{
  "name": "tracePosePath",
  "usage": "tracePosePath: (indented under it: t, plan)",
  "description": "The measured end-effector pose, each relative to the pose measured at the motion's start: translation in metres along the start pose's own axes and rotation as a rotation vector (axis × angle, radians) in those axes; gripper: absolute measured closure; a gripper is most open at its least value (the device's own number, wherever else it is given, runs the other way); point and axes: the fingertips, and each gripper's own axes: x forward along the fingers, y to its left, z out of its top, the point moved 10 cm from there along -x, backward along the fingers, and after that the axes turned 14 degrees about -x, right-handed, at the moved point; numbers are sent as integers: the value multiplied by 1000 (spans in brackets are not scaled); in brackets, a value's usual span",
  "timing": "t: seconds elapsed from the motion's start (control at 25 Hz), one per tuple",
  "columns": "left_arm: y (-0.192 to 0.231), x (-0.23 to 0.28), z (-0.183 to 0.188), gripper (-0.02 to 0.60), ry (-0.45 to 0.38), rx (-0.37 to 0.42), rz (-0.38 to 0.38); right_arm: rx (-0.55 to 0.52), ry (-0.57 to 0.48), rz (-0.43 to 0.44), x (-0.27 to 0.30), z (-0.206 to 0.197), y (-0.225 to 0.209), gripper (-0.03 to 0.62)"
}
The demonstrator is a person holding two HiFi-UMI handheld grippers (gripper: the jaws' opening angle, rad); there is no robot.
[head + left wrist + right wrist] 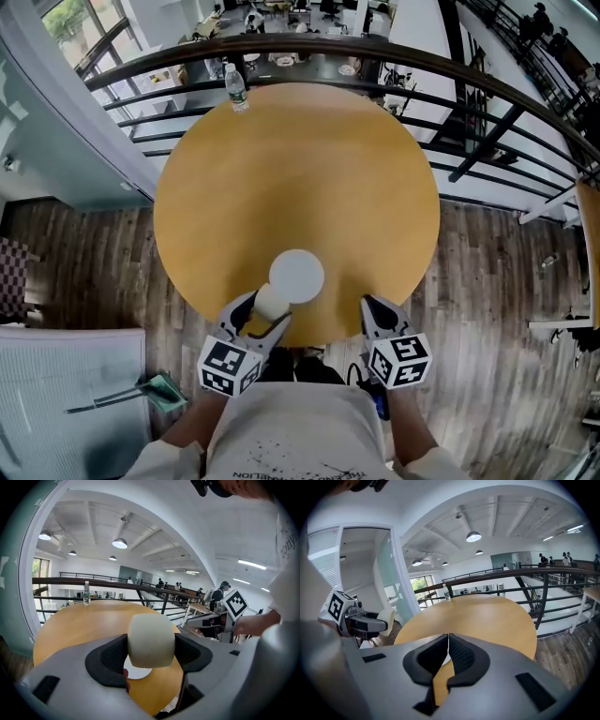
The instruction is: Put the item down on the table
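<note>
While left claw (151, 651) clamps cream cup (151, 637) | right claw (446, 654) closed, empty

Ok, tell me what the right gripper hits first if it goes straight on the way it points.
Nothing close. The right gripper, jaws shut and empty, points across the bare table top. First in line looks to be the bottle at the far edge, then the railing, though depth is unclear.

The cream item (151, 641) covers most of the white disc (138, 673) by the tabletop's (84, 620) near edge; what the disc is cannot be told. The label of the bottle (235, 87) at the far edge is too small to read.
</note>
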Motion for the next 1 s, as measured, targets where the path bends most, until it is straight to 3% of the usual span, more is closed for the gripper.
tracePosePath:
  t: [1.0]
  plan:
    - [58, 91, -11, 261, 246, 56, -7, 91, 52, -19, 60, -12, -8, 568]
